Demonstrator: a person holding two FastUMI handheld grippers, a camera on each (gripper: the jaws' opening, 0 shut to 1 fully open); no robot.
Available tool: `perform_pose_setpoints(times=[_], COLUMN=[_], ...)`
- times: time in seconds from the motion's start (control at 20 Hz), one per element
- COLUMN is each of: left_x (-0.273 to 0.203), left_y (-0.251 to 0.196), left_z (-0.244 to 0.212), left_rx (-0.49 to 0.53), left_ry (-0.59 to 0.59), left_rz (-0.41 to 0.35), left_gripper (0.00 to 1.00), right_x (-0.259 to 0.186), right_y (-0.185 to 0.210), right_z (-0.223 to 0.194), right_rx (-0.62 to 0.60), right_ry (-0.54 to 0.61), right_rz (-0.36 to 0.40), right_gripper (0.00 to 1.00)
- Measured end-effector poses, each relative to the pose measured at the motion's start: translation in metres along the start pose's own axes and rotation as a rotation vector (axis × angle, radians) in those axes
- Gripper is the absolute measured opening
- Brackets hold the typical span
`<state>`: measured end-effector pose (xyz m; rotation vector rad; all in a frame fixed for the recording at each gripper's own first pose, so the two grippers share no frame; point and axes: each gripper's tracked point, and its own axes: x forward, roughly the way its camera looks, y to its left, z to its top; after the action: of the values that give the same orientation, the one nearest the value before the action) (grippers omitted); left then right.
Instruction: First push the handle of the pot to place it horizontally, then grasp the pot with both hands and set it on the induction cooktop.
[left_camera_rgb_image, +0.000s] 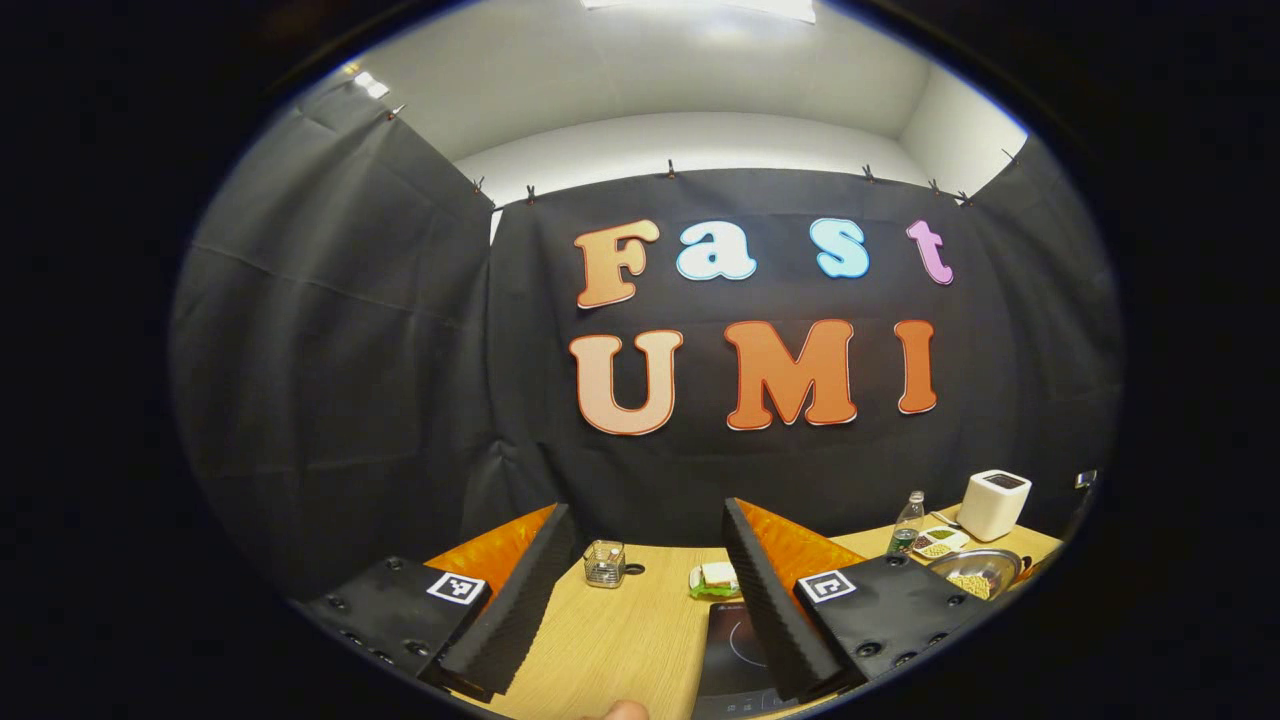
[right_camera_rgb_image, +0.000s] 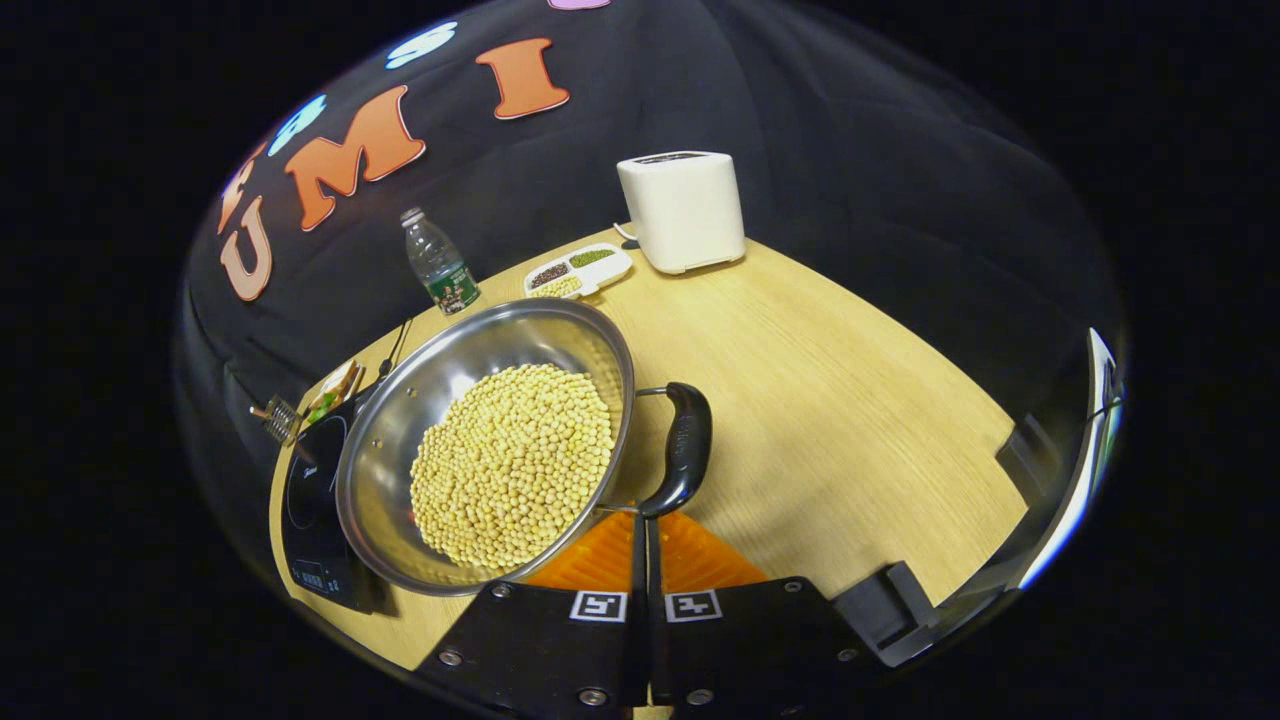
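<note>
Right gripper (right_camera_rgb_image: 640, 545), fingers closed together, empty, tips touching the pot's handle (right_camera_rgb_image: 683, 450) at 12 o'clock; we judge it nearer. The pot (right_camera_rgb_image: 490, 450) overlaps the induction cooktop (right_camera_rgb_image: 310, 520). Left gripper (left_camera_rgb_image: 640, 590) fingers spread.

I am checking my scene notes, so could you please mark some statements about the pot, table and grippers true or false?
1. The pot holds pale round beans. True.
2. The left gripper is shut on the handle. False: its fingers stand apart, holding nothing, above the table.
3. The right gripper has its fingers together. True.
4. The white appliance sits on the cooktop. False: it stands on the table, far from the cooktop.
5. A bottle stands upright near the wall. True.
</note>
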<state>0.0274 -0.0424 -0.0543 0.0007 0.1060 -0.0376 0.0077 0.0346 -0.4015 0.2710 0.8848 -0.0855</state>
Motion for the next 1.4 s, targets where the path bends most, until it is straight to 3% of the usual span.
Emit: perform_pose_setpoints(times=[0.5,0.75,1.05,1.2,1.4], left_x=[0.019,0.026,0.036,0.031,0.031], left_y=[-0.033,-0.079,-0.174,-0.239,-0.299], left_z=[-0.026,-0.058,-0.124,-0.161,-0.21], left_rx=[-0.023,-0.046,0.02,-0.035,-0.107], left_ry=[0.032,0.078,0.161,0.251,0.353], left_rz=[-0.032,-0.08,-0.2,-0.306,-0.372], left_gripper=[0.98,0.98,0.99,0.99,1.0], right_x=[0.024,0.038,0.05,0.059,0.069], right_y=[-0.006,-0.005,-0.007,-0.004,0.0], right_z=[0.036,0.047,0.063,0.071,0.083], right_rx=[0.01,0.009,-0.002,-0.03,-0.075], right_ry=[-0.019,-0.025,-0.044,-0.059,-0.085], right_rz=[-0.013,-0.016,-0.023,-0.022,-0.019], right_gripper=[0.0,0.0,0.0,0.0,0.0])
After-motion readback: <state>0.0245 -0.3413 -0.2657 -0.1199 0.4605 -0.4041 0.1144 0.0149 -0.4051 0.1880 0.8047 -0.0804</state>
